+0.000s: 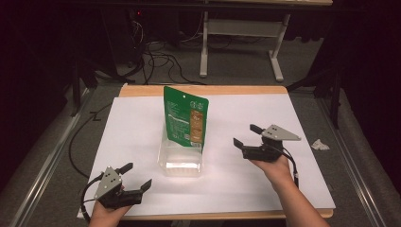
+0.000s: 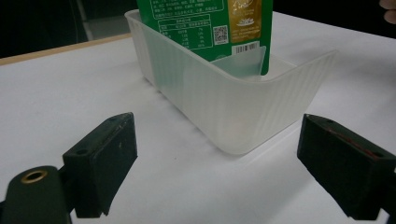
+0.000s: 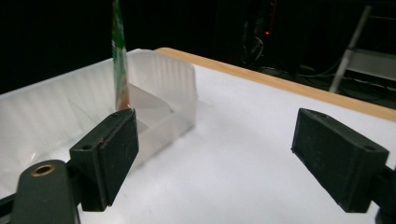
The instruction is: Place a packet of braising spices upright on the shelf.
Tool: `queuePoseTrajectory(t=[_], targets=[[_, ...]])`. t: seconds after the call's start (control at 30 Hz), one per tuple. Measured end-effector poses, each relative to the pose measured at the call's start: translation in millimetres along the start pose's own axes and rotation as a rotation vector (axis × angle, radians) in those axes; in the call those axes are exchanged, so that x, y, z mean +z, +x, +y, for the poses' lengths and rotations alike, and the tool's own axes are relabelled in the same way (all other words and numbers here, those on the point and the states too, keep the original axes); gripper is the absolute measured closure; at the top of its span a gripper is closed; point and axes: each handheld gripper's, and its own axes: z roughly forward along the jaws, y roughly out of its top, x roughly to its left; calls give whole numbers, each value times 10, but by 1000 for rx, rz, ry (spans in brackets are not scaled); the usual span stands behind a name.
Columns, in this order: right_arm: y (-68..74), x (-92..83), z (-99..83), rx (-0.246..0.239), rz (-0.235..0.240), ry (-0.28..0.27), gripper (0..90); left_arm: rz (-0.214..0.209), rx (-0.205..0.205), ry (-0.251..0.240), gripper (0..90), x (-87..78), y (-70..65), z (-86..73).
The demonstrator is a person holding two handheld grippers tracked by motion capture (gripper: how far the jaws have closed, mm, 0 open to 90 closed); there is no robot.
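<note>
- High view took in the whole setup: the white-covered counter (image 1: 142, 137) with a wooden edge at the frame's centre, dark floor with cables and a grey desk frame (image 1: 241, 33) across the top, a crumpled white scrap (image 1: 320, 144) at right off the counter.
- Same view: left gripper (image 1: 137, 176) at lower left, right gripper (image 1: 245, 135) right of centre, each in a hand; both well apart from the bin.
- Left gripper view showed print the high view blurred: a table of text, a QR code, a barcode and a gold panel on the green pouch (image 2: 210, 28) at top centre.
- Right gripper view caught that pouch edge-on, a thin green strip at upper left.
- Pouch stood upright inside the clear bin (image 1: 181, 158), at its far end, centre of the high view; glossy, flat, with a hang hole at the top and an orange-brown panel.
- Bin: translucent frosted plastic, rectangular, rounded corners, faint vertical ribs on the walls.
- Left gripper's fingers (image 2: 105, 158) were spread wide, nothing between them.
- Right gripper's fingers (image 3: 109, 154) were spread wide too, holding nothing.
- Fingers: black, blocky, matte pads.
</note>
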Motion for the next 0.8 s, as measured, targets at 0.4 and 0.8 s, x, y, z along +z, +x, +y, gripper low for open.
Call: queuePoseTrajectory(t=[0.4,0.8], targets=[[-222,-842,-574,81,-133,5,151,-26,-1,18,128,118,-7,7],[-304,-951,-763,98,-187,2,151,-35,9,41,127,214,-34,5]])
